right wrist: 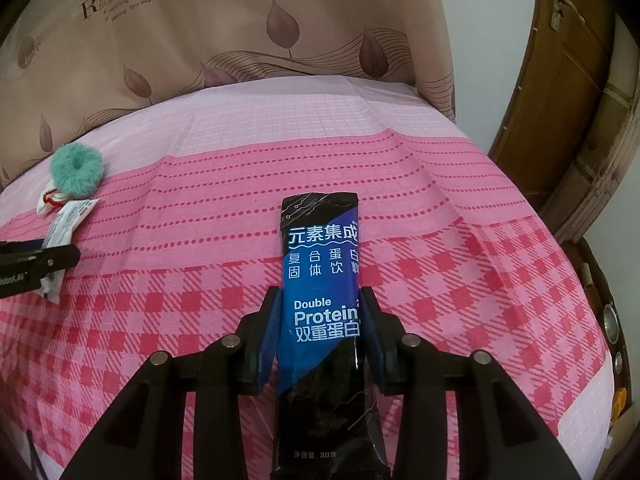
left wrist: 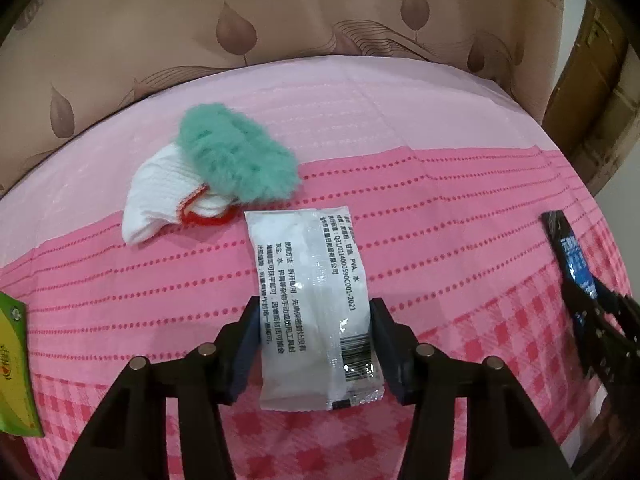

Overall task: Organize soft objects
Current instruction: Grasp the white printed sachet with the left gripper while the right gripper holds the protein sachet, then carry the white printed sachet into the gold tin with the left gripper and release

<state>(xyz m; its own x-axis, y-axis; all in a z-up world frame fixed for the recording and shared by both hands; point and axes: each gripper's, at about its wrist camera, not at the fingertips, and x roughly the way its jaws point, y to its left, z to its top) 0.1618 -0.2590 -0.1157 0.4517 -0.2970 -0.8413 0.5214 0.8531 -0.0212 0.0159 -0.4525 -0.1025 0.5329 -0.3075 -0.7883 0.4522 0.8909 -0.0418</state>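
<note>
The white sachet looked light, limp and slick, best pinched across its middle; it lay mid-cloth on the pink bedcover, between the left gripper's parted jaws, pads just clear. The right gripper was clamped on the blue protein sachet

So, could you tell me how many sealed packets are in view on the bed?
3: a white packet between the left gripper's open jaws, a blue-black protein packet in the right gripper, and a green-yellow one cut off at the left edge.
</note>
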